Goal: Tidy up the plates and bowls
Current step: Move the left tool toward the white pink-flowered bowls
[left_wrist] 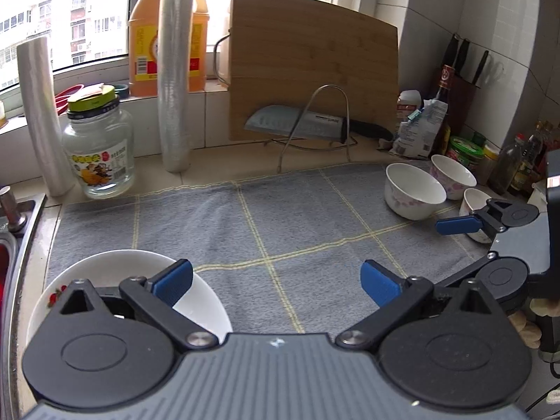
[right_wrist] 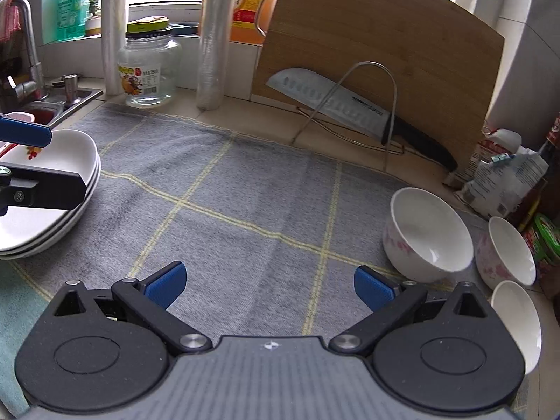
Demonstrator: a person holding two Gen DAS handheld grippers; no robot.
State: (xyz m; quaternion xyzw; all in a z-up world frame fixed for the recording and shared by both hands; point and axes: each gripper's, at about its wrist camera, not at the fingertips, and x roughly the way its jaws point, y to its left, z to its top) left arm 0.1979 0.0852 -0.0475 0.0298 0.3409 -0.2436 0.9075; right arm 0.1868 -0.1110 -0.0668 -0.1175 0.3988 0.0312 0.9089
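Observation:
A stack of white plates (right_wrist: 52, 203) lies at the left of the grey cloth (right_wrist: 245, 189); in the left wrist view the top plate (left_wrist: 105, 273) shows under my left finger. My left gripper (left_wrist: 276, 280) is open, with only cloth between its blue pads. Three white bowls with pink flowers stand at the right: a large one (right_wrist: 428, 234), one behind it (right_wrist: 507, 252) and one nearest the edge (right_wrist: 518, 322). My right gripper (right_wrist: 269, 283) is open above the cloth, left of the bowls. In the left wrist view the right gripper (left_wrist: 469, 245) sits beside the bowls (left_wrist: 413, 192).
A bamboo cutting board (right_wrist: 378, 52) and a cleaver (right_wrist: 350, 108) rest on a wire rack at the back. A glass jar (right_wrist: 148, 66), film rolls (right_wrist: 213, 35) and oil bottles (left_wrist: 168, 35) line the windowsill. The sink (right_wrist: 38, 105) is at the left; sauce bottles (left_wrist: 525, 161) crowd the right.

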